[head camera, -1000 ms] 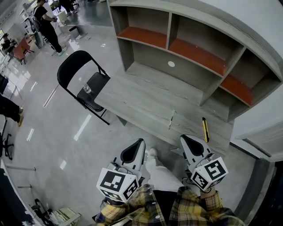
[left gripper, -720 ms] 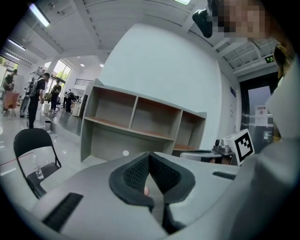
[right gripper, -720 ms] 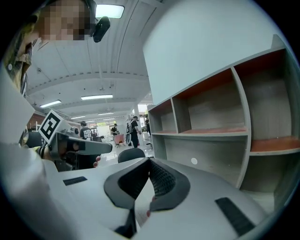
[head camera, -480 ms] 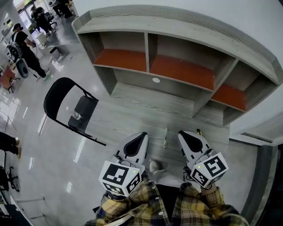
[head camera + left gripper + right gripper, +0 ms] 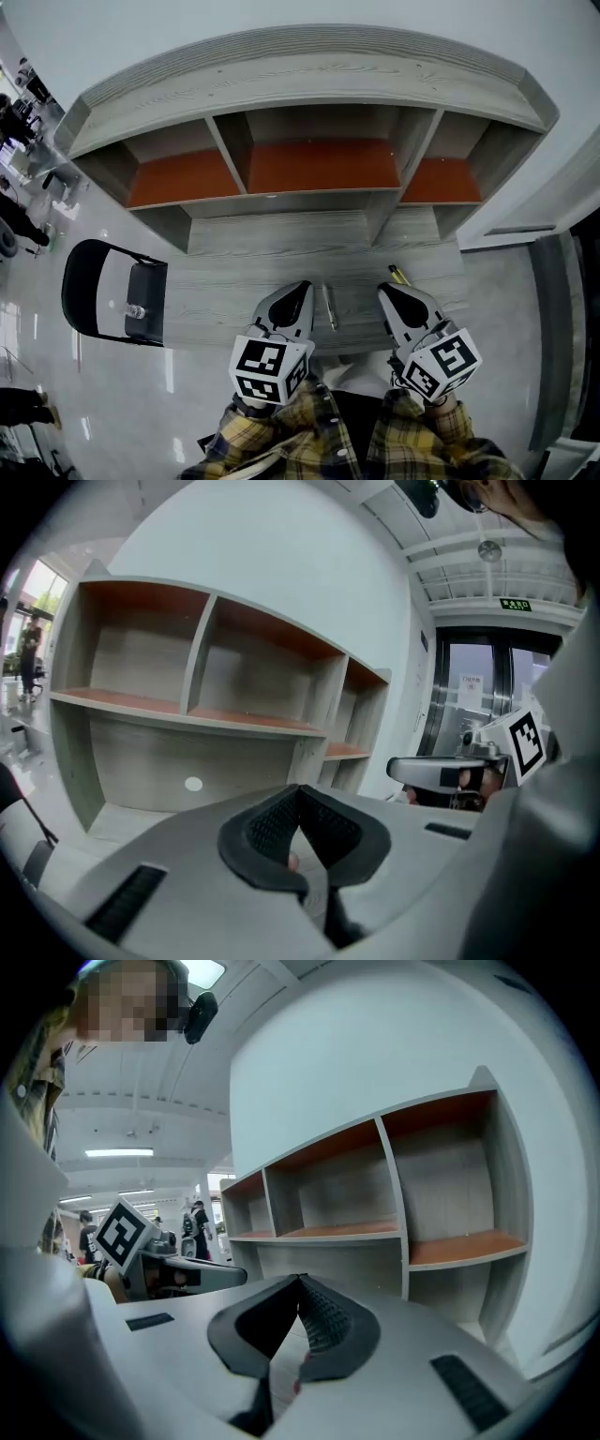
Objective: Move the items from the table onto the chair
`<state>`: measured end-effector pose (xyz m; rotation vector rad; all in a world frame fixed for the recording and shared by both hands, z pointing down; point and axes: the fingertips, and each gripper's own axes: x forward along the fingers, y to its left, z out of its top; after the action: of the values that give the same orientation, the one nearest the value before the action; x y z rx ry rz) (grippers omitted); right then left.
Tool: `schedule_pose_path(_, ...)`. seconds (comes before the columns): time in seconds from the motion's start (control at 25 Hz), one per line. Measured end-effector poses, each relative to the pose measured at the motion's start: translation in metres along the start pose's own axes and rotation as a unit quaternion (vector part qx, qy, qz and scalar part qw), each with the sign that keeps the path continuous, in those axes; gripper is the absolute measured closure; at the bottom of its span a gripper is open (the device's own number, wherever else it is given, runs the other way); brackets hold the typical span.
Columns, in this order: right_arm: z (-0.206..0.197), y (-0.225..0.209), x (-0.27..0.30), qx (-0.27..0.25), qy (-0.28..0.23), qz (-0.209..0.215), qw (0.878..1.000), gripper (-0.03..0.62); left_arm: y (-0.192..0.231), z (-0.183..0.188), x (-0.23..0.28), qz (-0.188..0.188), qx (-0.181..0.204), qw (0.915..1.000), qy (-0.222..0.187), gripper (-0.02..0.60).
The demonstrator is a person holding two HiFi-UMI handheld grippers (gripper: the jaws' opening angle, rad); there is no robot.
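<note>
We note left gripper (image 5: 300, 287), right gripper (image 5: 385, 291) over bench (image 5: 234, 286), fingers clenched empty; slim item (image 5: 329, 306) between (chair (image 5: 103, 291) at 9 o'clock).

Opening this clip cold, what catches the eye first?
The left gripper and right gripper, both shut and empty, sit at the bottom of the head view, each bearing a square-marker cube. Above them the shelf unit with orange-red boards spans the grey table, and a black folding chair stands at the left with a small item on its seat.

Large indoor hall: glossy floor (image 5: 112, 375), strip lights (image 5: 117, 1152), bare shelf desk (image 5: 281, 239).
</note>
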<state>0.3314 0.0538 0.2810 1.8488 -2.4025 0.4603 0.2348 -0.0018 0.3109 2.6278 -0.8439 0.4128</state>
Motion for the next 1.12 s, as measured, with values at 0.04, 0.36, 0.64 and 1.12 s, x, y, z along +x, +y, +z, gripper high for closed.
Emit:
schedule_pose_path(0.04, -0.002, -0.002, 0.0, 0.003, 0.003, -0.009, 1.0, 0.577, 0.0, -0.004, 0.007, -0.007, -0.003, 0.9999, 0.007, 0.577)
schedule_pose_path(0.36, -0.028, -0.024, -0.002, 0.026, 0.032, -0.046, 0.998, 0.577, 0.0, -0.061, 0.059, -0.034, -0.056, 0.9956, 0.066, 0.575)
schedule_pose_path(0.64, -0.056, -0.036, -0.005, 0.043, 0.062, -0.037, 0.996, 0.577, 0.009, -0.117, 0.085, 0.001, -0.084, 0.989, 0.122, 0.569)
schedule_pose_path(1.12, -0.099, -0.057, -0.015, 0.075, 0.097, -0.011, 0.992, 0.577, 0.023, -0.244, 0.122, 0.078, -0.153, 0.9546, 0.243, 0.433)
